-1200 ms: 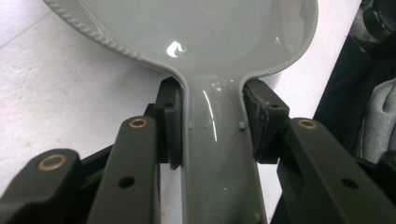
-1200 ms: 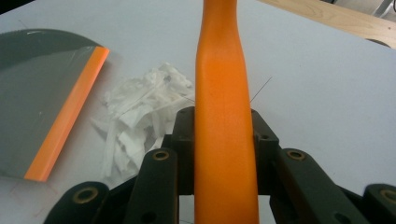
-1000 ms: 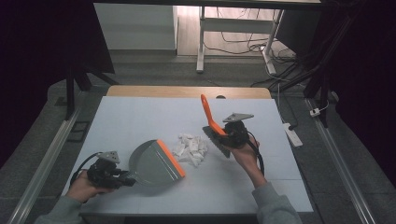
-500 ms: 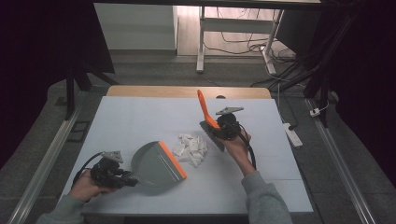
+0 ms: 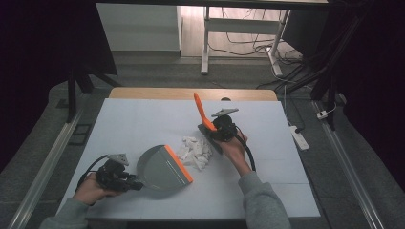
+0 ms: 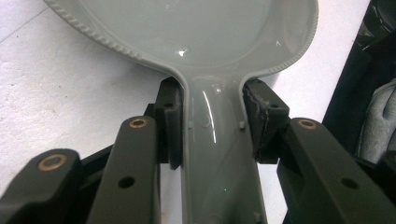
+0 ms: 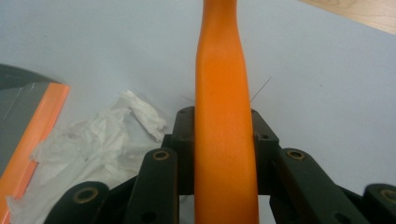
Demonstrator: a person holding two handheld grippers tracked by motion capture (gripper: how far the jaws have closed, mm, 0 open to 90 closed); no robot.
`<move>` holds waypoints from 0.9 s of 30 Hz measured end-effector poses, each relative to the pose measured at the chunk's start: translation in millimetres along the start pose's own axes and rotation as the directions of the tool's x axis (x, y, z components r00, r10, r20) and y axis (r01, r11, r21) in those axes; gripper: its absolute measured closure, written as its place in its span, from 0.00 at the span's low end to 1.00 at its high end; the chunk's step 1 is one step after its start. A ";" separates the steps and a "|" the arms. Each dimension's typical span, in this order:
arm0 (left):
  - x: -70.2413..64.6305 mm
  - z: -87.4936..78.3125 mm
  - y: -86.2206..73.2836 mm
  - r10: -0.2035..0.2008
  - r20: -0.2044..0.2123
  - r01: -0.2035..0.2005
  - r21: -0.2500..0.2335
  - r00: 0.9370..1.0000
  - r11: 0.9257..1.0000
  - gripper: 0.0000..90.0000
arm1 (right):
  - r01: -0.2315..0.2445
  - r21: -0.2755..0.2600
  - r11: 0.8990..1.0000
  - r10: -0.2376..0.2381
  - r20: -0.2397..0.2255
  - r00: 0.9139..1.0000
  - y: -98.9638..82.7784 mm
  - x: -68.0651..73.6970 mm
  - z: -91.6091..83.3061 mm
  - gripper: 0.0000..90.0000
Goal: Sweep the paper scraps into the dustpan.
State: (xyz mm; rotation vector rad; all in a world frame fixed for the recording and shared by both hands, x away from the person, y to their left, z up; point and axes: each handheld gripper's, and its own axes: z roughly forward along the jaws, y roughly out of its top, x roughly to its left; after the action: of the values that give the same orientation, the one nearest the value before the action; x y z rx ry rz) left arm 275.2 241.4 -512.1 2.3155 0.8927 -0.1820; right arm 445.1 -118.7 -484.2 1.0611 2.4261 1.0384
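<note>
Worktop: pale sheet over a wooden top, with both tongs working above its near half.

Dustpan: grey, with an orange lip, lying flat on the worktop. Its handle runs back between the jaws of the left tongs; its lip faces away from them, toward the right tongs. In the left gripper view the left tongs are clamped on the dustpan handle, with both pads pressed against its sides just behind the pan.

Paper scraps: a loose white crumpled heap on the worktop between the two tongs, touching the dustpan lip on one side and the brush head on the other.

Brush: orange handle tilted up and away, dark head down at the edge of the scraps. The right tongs are closed on the brush handle, which stands up between the jaws. From these tongs the scraps lie forward and to the left.
</note>
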 end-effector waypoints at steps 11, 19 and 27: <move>0.0 2.0 1.8 -0.001 0.006 0.001 0.000 1.000 1.000 0.68 | 0.017 0.022 1.000 -0.017 -0.007 1.000 5.6 10.7 10.7 0.78; -0.3 2.5 2.3 -0.002 0.008 0.002 0.000 1.000 1.000 0.68 | 0.027 0.029 0.999 -0.027 -0.022 0.999 6.3 19.7 15.3 0.78; -2.0 3.8 4.3 0.001 0.004 -0.001 0.001 1.000 1.000 0.68 | 0.035 0.030 0.999 -0.033 -0.045 0.998 5.9 28.7 16.0 0.78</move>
State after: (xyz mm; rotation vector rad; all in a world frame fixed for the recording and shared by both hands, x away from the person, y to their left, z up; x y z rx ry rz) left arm 276.8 235.6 -512.1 2.3151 0.8901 -0.1869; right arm 436.8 -87.0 -490.6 1.0133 2.4944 1.0275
